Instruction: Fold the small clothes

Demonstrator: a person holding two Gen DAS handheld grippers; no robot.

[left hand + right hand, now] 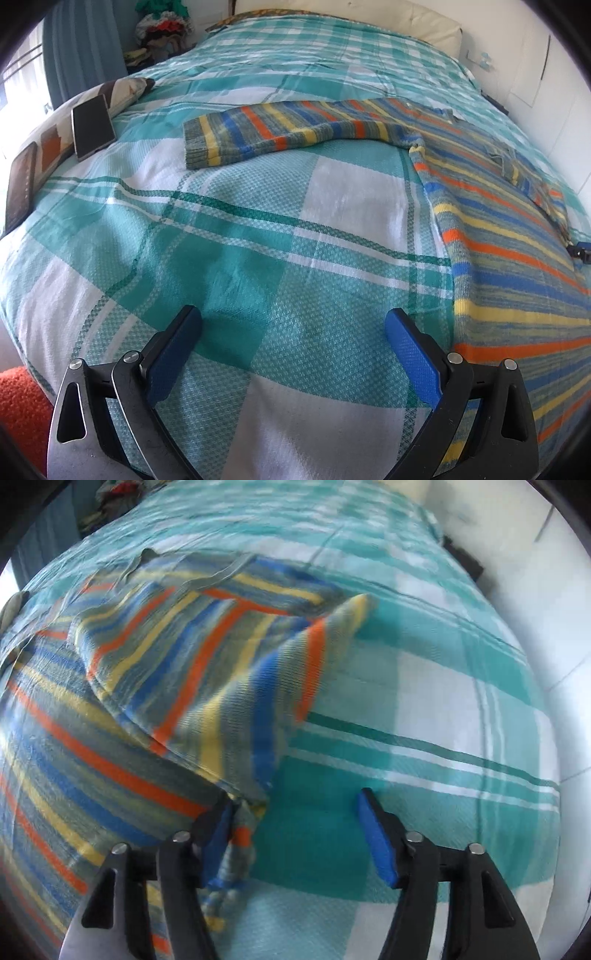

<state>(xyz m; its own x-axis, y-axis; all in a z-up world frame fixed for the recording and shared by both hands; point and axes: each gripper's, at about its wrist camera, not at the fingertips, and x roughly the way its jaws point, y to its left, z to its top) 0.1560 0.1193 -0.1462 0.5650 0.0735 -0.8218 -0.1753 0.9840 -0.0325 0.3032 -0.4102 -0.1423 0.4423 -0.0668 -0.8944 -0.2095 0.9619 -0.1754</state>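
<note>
A knitted striped sweater (498, 236) in blue, orange, yellow and grey is lying on a bed (258, 258) covered in woven teal-and-white plaid, one sleeve reaching toward 10 o'clock. The left tool (293, 332) is hovering wide open, holding nothing. The right tool (295, 812) is gaping open, sweater fabric bunching against its left finger.

Sweater (480, 206) on bedspread (258, 240); phone (92, 125) far left.

Striped sweaters: one (480, 192), with two sleeves
Tools: two, left (293, 354) and right (295, 834)
Phones: one (92, 125)
Tablets: one (22, 184)
Patterned cushions: one (122, 92)
Plaid bedspreads: one (258, 258)
White pillows: one (424, 26)
</note>
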